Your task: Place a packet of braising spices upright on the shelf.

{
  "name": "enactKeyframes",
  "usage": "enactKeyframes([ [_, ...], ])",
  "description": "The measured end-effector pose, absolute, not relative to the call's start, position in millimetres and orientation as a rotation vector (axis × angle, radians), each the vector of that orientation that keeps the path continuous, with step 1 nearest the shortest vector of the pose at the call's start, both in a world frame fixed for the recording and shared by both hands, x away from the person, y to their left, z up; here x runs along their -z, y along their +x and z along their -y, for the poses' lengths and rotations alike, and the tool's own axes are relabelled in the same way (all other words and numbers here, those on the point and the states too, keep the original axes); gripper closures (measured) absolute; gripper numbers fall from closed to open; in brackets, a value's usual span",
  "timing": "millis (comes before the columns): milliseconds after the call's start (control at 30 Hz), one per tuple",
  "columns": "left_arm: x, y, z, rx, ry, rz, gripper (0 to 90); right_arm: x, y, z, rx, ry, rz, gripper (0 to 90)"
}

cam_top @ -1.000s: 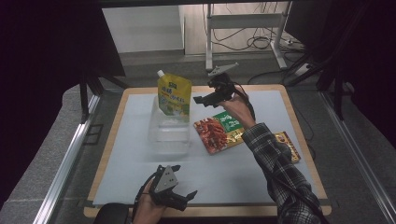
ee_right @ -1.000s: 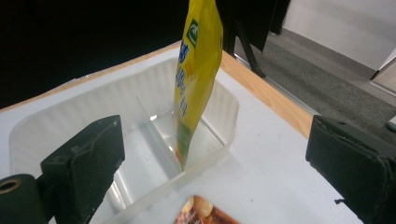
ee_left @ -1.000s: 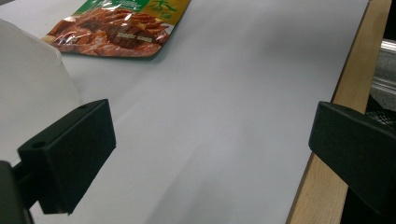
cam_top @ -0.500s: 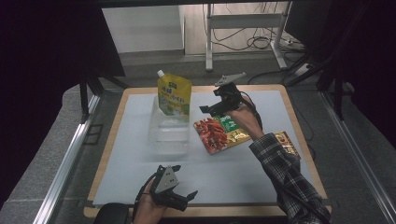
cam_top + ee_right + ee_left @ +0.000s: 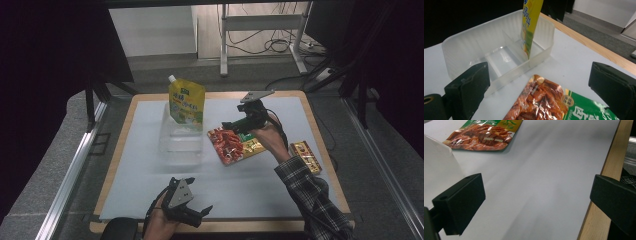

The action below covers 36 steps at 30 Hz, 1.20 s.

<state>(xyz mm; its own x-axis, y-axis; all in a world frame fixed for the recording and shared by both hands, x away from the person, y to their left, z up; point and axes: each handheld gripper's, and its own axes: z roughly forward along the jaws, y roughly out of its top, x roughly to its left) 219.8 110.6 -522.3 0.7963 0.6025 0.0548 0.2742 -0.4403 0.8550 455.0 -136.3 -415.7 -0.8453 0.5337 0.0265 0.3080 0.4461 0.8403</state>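
White table sheet [image 5: 150, 165]: clear divided bin [image 5: 181, 142], gold packet [image 5: 305, 156].

A lab recording booth: black curtains [image 5: 45, 75], a metal frame stand [image 5: 260, 30], loose floor cables [image 5: 280, 46].

yellow pouch [image 5: 531, 23] has blue Chinese characters, too skewed to read, green snack packet [image 5: 564, 105] shows white Chinese print, cropped off

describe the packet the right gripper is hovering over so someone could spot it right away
On the white mat covering the wooden table, find the clear plastic bin with the yellow spouted pouch standing in it. Just right of the bin lies the flat snack packet, under the open right gripper. Its red meat picture and green corner distinguish it from the small golden packet farther right.
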Motion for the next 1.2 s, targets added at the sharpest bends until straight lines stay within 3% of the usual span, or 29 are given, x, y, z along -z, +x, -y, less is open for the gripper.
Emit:
enactKeyframes([
  [667, 522.8, 219.1, -108.9, -0.452, 2.052, -0.634, 0.0, 443.2, 427.2, 167.7, -1.350, 0.758, -2.459, 3.6],
  [1200, 522.4, 219.6, -111.4, -0.464, 2.051, -0.634, 0.0, 467.5, 433.9, 196.7, -1.255, 0.901, -2.418, 2.7],
])
